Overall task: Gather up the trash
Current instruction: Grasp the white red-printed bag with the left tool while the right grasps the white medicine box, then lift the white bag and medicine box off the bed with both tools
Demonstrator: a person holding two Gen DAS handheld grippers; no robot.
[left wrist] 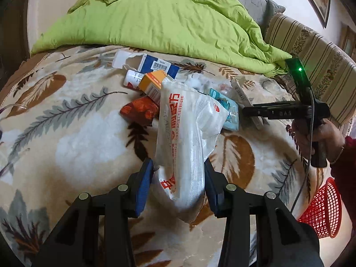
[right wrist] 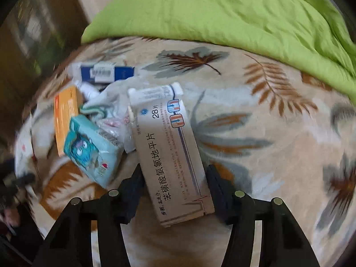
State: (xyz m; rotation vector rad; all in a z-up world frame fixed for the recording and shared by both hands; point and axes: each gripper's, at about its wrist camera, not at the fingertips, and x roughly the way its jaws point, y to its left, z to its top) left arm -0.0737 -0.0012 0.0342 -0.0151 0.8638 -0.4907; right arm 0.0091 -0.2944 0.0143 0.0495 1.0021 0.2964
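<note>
Bed covered by a leaf-patterned blanket [left wrist: 73, 133], cream with brown and grey fronds; rumpled green duvet [left wrist: 169, 20] heaped along its far side; striped cushion [left wrist: 311, 51] at far right in the left wrist view

Left gripper [left wrist: 178, 184]: blue-padded fingers [left wrist: 143, 189] drawn in against a white plastic packet [left wrist: 187, 146] with red print; packet clamped between them at its lower end, its upper end leaning away toward the pile

Right gripper [right wrist: 175, 184]: black fingers [right wrist: 133, 189] closed onto the sides of a beige medicine box [right wrist: 171, 151] printed with dark characters and "28"; box held lengthwise between them, its far end pointing at the pile; whether it is lifted off the blanket cannot be told

Trash pile sits mid-blanket, just short of the duvet edge; in it: a blue and white carton [left wrist: 155, 64] with torn flap, farthest back; a small white bottle [left wrist: 134, 77] lying on its side beside an orange box [left wrist: 153, 84]; a red-brown wrapper [left wrist: 140, 111] near the packet's left edge; a teal tissue pack [left wrist: 224, 109] with cartoon print to its right; crumpled clear plastic [right wrist: 111, 120] between the pieces

Right wrist view blurred at its left side; the same carton, orange box and tissue pack sit left of the held box

Red mesh basket [left wrist: 322, 211] at lower right of the left wrist view, off the bed edge; person's hand [left wrist: 311, 133] in a dark red sleeve [left wrist: 344, 166] grips the right tool's handle
</note>
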